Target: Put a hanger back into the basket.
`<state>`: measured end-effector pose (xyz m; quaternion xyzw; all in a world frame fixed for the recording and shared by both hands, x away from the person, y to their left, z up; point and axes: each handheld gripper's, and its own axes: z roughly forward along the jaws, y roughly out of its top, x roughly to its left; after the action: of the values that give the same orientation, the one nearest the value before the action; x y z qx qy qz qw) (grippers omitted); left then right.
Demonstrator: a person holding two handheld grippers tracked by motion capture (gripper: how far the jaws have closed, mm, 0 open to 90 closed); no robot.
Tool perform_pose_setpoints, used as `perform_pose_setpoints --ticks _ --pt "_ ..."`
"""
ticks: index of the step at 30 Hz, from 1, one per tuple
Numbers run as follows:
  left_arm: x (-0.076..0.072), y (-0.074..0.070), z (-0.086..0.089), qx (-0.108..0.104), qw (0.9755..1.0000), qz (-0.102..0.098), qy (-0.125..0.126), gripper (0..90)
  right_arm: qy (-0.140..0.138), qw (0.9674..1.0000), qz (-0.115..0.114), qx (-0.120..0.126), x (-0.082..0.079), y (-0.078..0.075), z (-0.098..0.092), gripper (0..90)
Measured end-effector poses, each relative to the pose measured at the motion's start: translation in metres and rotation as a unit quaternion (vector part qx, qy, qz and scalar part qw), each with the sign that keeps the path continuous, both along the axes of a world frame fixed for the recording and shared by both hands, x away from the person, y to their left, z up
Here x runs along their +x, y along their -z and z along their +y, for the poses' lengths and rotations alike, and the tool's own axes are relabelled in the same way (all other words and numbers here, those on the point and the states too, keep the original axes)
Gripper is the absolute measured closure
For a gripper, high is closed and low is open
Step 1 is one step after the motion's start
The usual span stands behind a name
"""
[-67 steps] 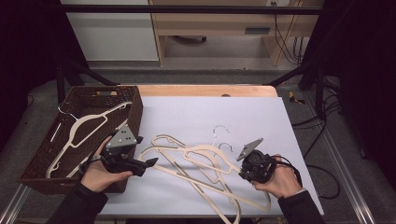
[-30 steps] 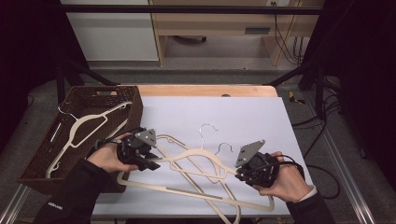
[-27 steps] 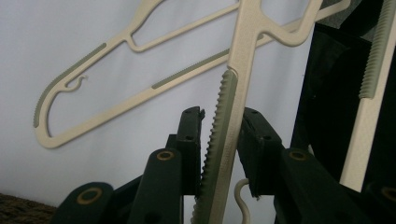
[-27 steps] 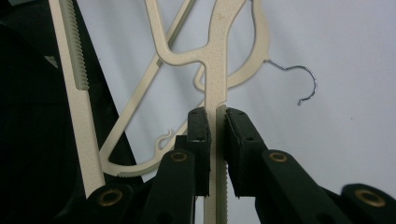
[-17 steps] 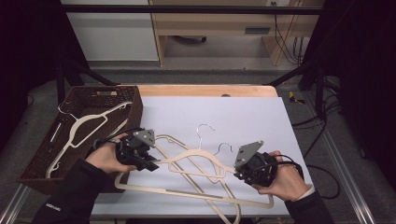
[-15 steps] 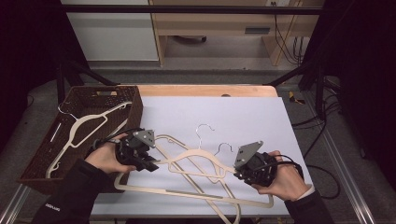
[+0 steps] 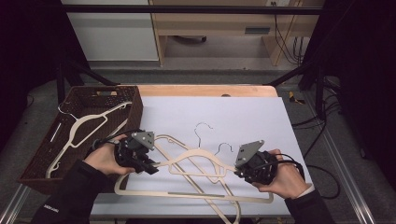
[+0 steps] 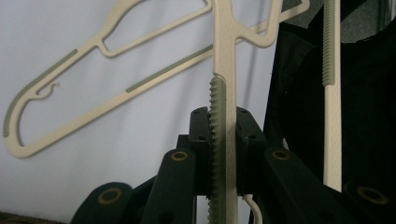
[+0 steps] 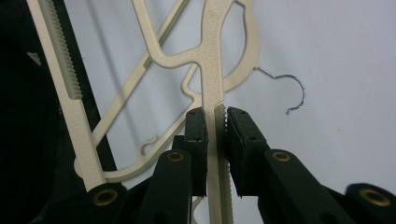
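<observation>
Top cream hanger (image 7: 196,161) on hanger pile near table's (image 7: 261,116) front edge, long axis running left–right. Left gripper (image 7: 148,168) just closed, clamped on left shoulder; right gripper (image 7: 239,171) clamped on right (both equally near).

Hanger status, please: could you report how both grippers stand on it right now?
Left gripper just closed, shut on hanger arm. Right gripper shut on its other arm. Two more hangers tangled underneath on the table; may drag along.

Matt cream plastic hanger (image 7: 196,161), shiny metal hook (image 7: 203,127).
</observation>
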<state>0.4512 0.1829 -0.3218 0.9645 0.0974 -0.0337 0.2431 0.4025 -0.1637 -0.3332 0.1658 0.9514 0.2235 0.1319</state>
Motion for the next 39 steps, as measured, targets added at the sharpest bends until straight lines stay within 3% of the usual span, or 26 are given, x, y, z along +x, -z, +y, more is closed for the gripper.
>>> perform_pose_setpoints --ticks 4,9,10,15,16,24,25,32,38,39 --pt "-0.002 -0.001 0.000 -0.004 1.0000 -0.004 -0.004 79.8 0.009 0.9999 0.003 0.004 0.002 0.002 -0.002 77.5" --pt "-0.002 -0.002 0.000 -0.008 0.9999 -0.009 -0.009 79.9 0.014 0.9998 -0.011 0.010 0.003 0.001 -0.004 75.0" --pt "-0.002 -0.002 0.001 -0.005 0.9999 -0.003 -0.013 79.9 0.017 0.9997 -0.015 0.013 0.003 0.001 -0.005 74.2" --pt "0.000 0.001 0.002 -0.005 0.9995 -0.015 -0.029 81.1 0.032 0.9983 -0.028 0.041 0.003 -0.005 -0.013 69.6" --pt "0.000 0.001 0.003 -0.016 0.9995 -0.005 -0.027 81.3 0.034 0.9980 -0.030 0.043 0.003 -0.006 -0.015 69.3" --pt "-0.009 -0.015 0.001 -0.057 0.9977 -0.034 -0.015 85.2 0.060 0.9951 -0.040 0.067 0.003 -0.008 -0.026 68.2" --pt "-0.012 -0.018 0.000 -0.056 0.9971 -0.047 -0.023 85.2 0.062 0.9950 -0.041 0.066 0.002 -0.009 -0.028 68.1" --pt "-0.018 -0.033 0.003 -0.088 0.9932 -0.069 -0.035 85.2 0.092 0.9890 -0.058 0.101 0.001 -0.017 -0.049 67.5" --pt "-0.016 -0.044 0.010 -0.111 0.9873 -0.095 -0.062 85.2 0.114 0.9849 -0.059 0.116 0.001 -0.014 -0.060 67.0" --pt "-0.016 -0.046 0.012 -0.116 0.9848 -0.108 -0.070 85.3 0.119 0.9838 -0.061 0.119 0.002 -0.014 -0.062 66.9"
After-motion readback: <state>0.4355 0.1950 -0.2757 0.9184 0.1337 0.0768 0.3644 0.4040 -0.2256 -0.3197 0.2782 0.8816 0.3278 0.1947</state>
